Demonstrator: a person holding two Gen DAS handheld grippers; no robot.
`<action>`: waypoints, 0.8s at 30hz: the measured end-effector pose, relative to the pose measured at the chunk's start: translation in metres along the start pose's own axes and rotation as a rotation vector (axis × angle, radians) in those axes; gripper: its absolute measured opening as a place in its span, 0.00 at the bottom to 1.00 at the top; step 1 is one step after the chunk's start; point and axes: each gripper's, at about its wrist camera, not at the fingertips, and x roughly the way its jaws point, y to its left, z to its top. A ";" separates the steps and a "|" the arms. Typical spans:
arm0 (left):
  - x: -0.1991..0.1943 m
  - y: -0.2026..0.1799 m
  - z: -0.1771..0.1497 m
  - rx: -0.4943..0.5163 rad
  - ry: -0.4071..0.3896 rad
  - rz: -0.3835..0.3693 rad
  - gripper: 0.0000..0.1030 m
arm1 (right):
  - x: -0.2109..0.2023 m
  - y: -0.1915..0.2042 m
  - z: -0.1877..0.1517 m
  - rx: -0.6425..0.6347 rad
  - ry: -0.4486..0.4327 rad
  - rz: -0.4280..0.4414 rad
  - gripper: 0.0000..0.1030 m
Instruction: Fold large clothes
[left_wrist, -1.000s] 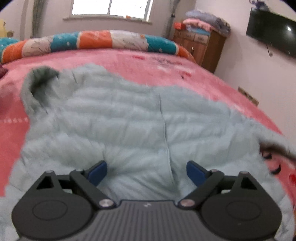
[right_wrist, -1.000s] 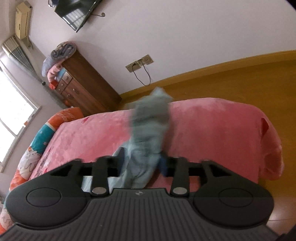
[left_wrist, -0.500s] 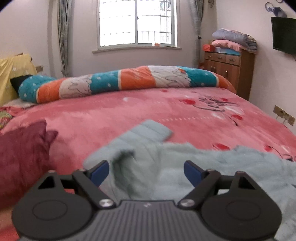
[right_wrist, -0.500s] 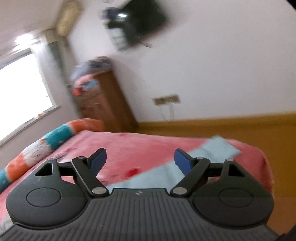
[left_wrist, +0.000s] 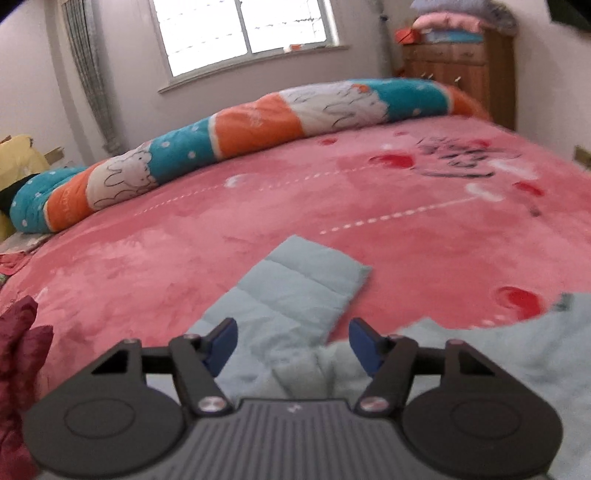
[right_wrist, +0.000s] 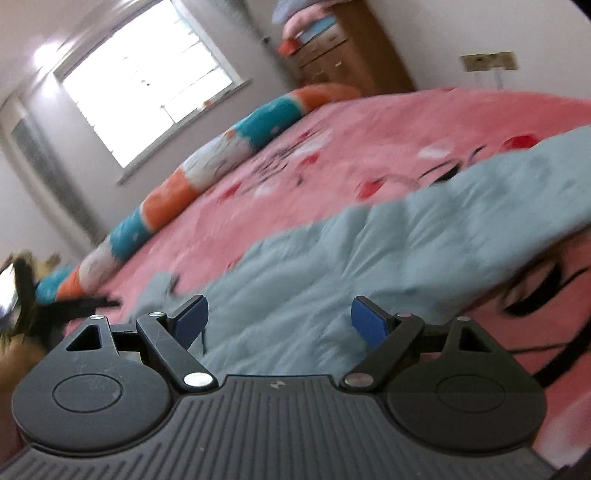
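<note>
A light blue padded jacket (right_wrist: 369, 266) lies spread on the pink bed (right_wrist: 332, 140). In the left wrist view one sleeve (left_wrist: 295, 284) stretches flat away from me, and the jacket's body (left_wrist: 517, 354) bunches at the lower right. My left gripper (left_wrist: 293, 343) hovers over the base of that sleeve. Its jaws are closing with fabric between and below the blue pads (left_wrist: 221, 341), which do not press on it. Wide open over the jacket's body, my right gripper (right_wrist: 279, 321) holds nothing.
A long rolled quilt (left_wrist: 240, 136) in teal, orange and white lies along the bed's far side under the window (left_wrist: 243, 26). A wooden dresser (left_wrist: 465, 70) stacked with blankets stands at the back right. A dark red cushion (left_wrist: 18, 350) sits at the near left.
The right gripper let go of the lifted sleeve, opened wide and swung over the spread jacket. The left gripper moved off the jacket's body to the sleeve, and its jaws narrowed.
</note>
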 end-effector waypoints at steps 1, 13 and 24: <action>0.012 -0.002 0.001 0.002 0.019 0.025 0.66 | 0.005 0.001 -0.004 -0.013 0.022 -0.013 1.00; 0.085 -0.023 -0.006 0.047 0.071 0.027 0.64 | -0.002 0.034 -0.025 -0.131 0.059 -0.107 1.00; 0.068 0.026 0.004 -0.167 -0.021 0.072 0.03 | -0.009 0.030 -0.029 -0.157 0.064 -0.111 1.00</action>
